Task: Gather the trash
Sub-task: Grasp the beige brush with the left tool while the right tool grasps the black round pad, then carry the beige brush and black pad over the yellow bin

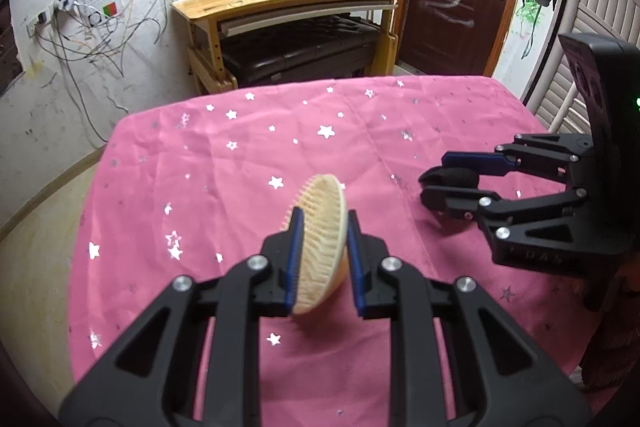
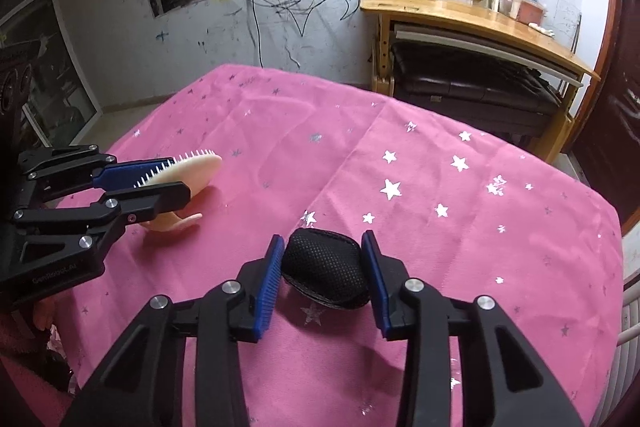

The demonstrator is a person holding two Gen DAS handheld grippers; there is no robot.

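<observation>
Table: we see a pink star-printed cloth covering the whole work surface, and apart from the two items in our grippers nothing else lies on the part of it that shows.
Bin or bag: we see no trash container in either view, so we cannot tell where the items are meant to go.
Left gripper: our fingers sit on either side of the cream oval brush, which stands on edge between the blue pads with its bristle face toward the left pad; from the right wrist view the fingers look clamped on it and its lower edge seems just above or barely touching the cloth.
Right gripper: our fingers bracket the black mesh pad, a small dark cushion-like piece; the left pad touches it, but we cannot tell whether the right one bears on it, so we cannot say the grip is made.
Done so far: we judge both pieces of trash have been reached, one per gripper.
Left to do: we judge both still need lifting clear of the cloth and carrying to a container that is out of view.
</observation>
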